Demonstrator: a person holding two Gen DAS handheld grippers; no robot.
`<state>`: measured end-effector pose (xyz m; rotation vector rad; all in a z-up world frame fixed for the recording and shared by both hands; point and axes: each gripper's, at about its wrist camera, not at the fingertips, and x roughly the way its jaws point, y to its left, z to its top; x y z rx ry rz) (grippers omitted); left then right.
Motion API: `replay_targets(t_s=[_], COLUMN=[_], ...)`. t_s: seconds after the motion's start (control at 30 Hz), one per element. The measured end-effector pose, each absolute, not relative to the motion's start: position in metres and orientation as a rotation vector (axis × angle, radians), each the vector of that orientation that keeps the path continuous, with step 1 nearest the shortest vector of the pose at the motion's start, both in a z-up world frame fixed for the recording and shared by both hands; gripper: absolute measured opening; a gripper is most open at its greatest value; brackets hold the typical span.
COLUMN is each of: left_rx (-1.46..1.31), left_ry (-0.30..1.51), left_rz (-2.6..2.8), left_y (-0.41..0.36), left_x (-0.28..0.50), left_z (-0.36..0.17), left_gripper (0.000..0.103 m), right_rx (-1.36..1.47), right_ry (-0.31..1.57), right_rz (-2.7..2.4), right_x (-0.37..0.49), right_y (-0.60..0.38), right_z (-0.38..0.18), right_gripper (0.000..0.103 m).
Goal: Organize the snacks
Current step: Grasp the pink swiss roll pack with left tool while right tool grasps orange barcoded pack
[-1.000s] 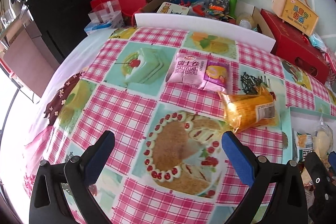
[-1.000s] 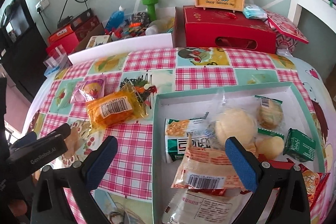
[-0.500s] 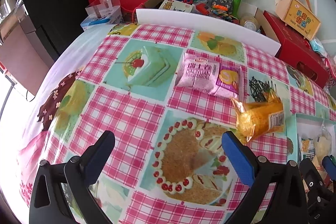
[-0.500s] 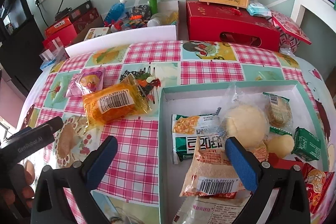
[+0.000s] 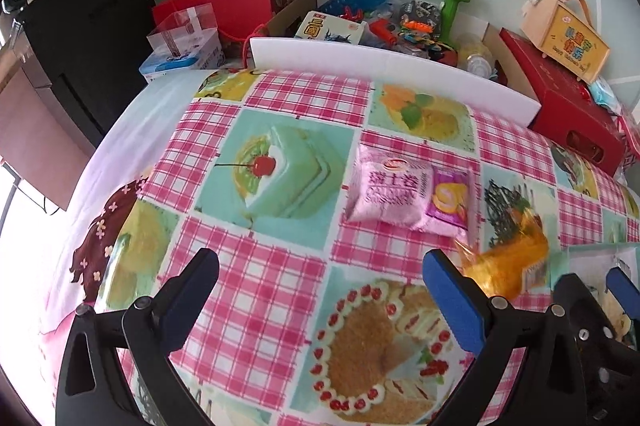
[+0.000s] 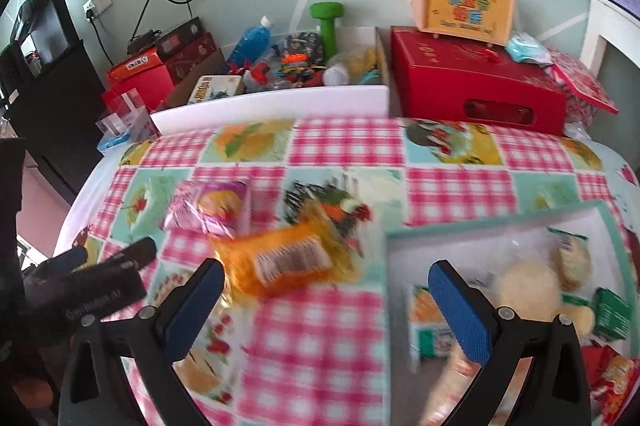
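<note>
1. The orange snack packet (image 6: 285,260) is lying on the checked tablecloth (image 5: 260,290), just left of the teal tray (image 6: 608,222).
2. The pink snack packet (image 5: 390,192) is lying just beyond it.
3. The right gripper (image 6: 320,306) and left gripper (image 5: 320,300) are hovering with jaws spread, holding nothing.

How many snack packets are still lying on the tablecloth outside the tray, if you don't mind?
2. The pink packet lies mid-table; the orange packet lies nearer the tray, just left of it. More may be hidden beyond the frame edges or under the grippers.
</note>
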<state>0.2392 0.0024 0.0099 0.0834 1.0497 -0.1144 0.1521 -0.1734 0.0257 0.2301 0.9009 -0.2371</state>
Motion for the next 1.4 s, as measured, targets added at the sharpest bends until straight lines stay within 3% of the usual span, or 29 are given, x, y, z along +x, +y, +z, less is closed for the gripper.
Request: replay_targets(t_s=[0.73, 1.1, 1.4], left_rx=[0.086, 0.100, 0.005], left_ry=[1.106, 1.147, 1.082], left_rz=[-0.068, -0.053, -0.123], left_y=[-0.018, 0.000, 0.003], left_x=[0.336, 0.299, 0.270], left_z=[-0.013, -0.037, -0.013], left_gripper=[0.101, 0.101, 0.101], right_rx=[0.181, 0.179, 0.157], right_ry=[0.972, 0.988, 0.988], right_rz=[-0.300, -0.268, -0.217], right_x=[0.204, 0.188, 0.179], right_y=[-0.171, -0.167, -0.156], right_z=[-0.014, -0.015, -0.015], right_gripper=[0.102, 0.102, 0.072])
